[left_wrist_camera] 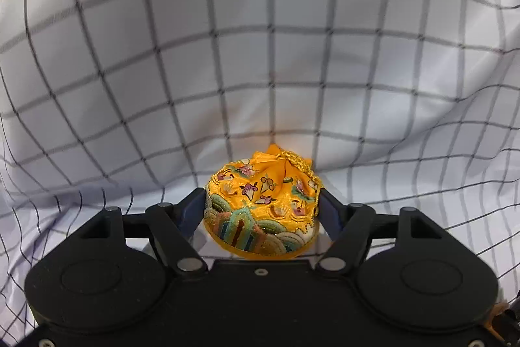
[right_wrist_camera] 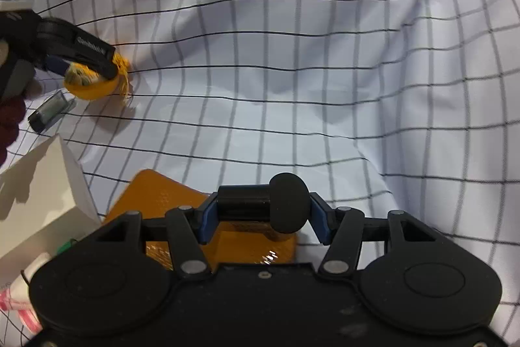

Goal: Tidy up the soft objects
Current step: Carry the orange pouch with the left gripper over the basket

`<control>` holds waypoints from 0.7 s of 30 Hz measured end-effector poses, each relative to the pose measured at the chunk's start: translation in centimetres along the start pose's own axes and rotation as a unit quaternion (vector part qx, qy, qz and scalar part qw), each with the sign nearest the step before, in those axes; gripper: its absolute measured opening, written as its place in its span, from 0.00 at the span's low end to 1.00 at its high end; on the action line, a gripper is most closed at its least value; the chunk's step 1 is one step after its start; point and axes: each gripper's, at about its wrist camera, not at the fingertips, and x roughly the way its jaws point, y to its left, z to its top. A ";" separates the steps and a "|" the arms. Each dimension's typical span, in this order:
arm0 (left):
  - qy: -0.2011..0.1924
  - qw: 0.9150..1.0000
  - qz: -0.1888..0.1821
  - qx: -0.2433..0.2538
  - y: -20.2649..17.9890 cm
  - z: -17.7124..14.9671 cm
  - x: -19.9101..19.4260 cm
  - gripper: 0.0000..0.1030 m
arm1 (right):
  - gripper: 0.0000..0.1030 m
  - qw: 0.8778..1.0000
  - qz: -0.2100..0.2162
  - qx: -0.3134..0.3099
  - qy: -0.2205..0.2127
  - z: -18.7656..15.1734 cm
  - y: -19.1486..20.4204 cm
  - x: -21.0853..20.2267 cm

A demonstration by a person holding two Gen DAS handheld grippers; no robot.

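Checked white cloth (left_wrist_camera: pixel 292 54) covers the worktop. Left tongs (left_wrist_camera: pixel 262 205) clamp the yellow embroidered pouch (left_wrist_camera: pixel 260 200). Only the right wrist view shows right tongs (right_wrist_camera: pixel 263 217) gripping a black cylinder (right_wrist_camera: pixel 256 204) over an orange tray (right_wrist_camera: pixel 156 197), beside a white box (right_wrist_camera: pixel 39 191).

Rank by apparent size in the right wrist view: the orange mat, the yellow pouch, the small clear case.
1. orange mat, largest, though partly hidden by the right gripper and nearest the camera.
2. yellow pouch, held in the left gripper.
3. small clear case, close to the pouch in size, so this order is unsure.
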 end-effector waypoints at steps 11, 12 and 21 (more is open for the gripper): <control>-0.014 0.992 -0.113 0.051 -10.8 1.1 -4.7 0.66 | 0.54 0.999 -0.031 0.030 0.004 -2.6 -3.5 -2.7; -0.012 0.991 -0.122 0.058 -11.7 0.7 -5.1 0.66 | 0.54 0.999 -0.034 0.036 0.004 -2.9 -4.0 -3.1; 0.034 0.973 -0.202 0.103 -19.4 -3.1 -7.0 0.66 | 0.54 0.995 -0.052 0.080 0.011 -6.0 -7.3 -5.7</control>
